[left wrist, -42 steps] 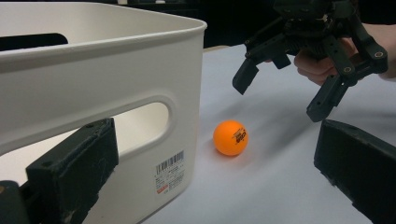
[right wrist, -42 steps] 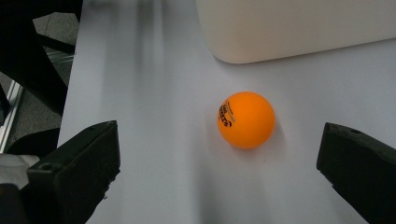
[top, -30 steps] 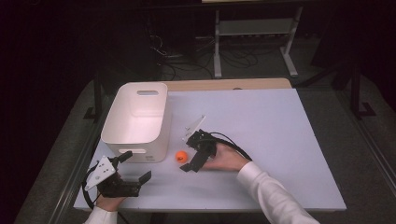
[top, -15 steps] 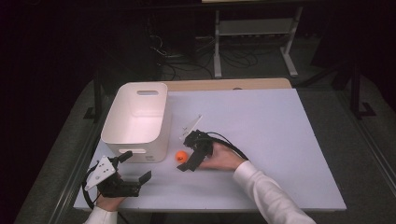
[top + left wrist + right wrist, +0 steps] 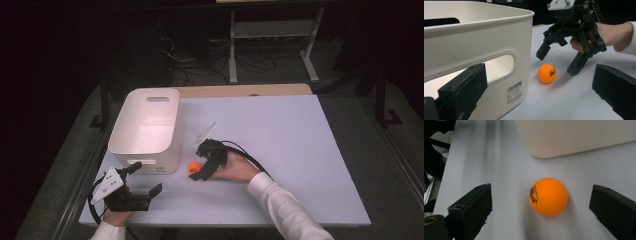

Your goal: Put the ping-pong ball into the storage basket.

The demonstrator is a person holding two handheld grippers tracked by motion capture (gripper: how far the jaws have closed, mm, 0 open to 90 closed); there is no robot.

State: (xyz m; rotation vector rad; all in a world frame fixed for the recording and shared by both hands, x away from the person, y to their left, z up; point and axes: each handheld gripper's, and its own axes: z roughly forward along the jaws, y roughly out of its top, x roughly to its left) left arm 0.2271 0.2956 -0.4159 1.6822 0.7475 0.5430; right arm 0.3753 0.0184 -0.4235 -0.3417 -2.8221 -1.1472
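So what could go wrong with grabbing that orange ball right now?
The ball sits loose on the smooth table, nearer one jaw of the right hand-held gripper, whose jaws have just been closing. That jaw may touch first and roll it away, perhaps against the bin.

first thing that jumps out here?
The orange ball, bright on the pale table just off the white bin's near corner. The right gripper hangs over it, its jaws just closing a little but clear of the ball. The left gripper rests open at the table's near left edge, by the bin.
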